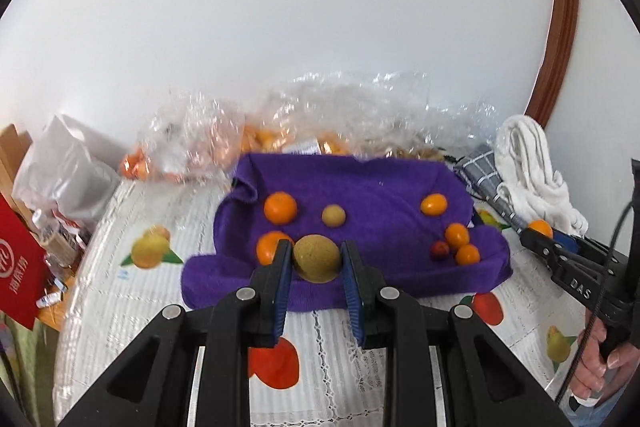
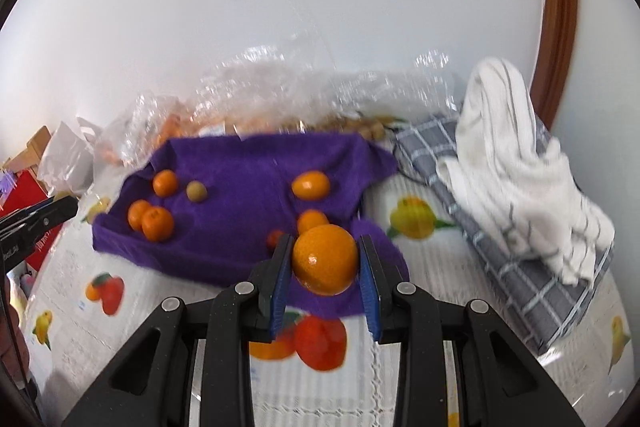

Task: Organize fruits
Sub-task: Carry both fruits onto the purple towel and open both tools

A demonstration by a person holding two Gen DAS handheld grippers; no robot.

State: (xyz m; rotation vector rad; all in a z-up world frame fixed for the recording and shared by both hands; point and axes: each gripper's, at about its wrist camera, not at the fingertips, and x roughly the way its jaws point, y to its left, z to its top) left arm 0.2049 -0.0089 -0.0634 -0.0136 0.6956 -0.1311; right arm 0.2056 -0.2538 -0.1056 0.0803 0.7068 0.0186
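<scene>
- White wall stands behind a bench covered with a pale cloth printed with fruit pictures.
- One purple towel lies spread on it and carries the loose fruit.
- Left tool is clenched on one tan-green round fruit, held between its two blue pads above the towel's near edge.
- Right tool is clenched on one orange, likewise pinched between two blue pads above the towel's near right part.
- Lying loose on the towel in the left wrist view, five orange fruits: one at the back left, one just behind the left tool's left finger, one at the back right, and two touching each other at the right.
- One smaller tan fruit sits between the back-left orange and the back-right one.
- One small red fruit lies just beside the pair of oranges at the right.
- Clear plastic bags holding more orange fruit are heaped along the wall behind the towel; their number cannot be told.
- One white cloth lies on one grey checked cloth to the right of the towel.
</scene>
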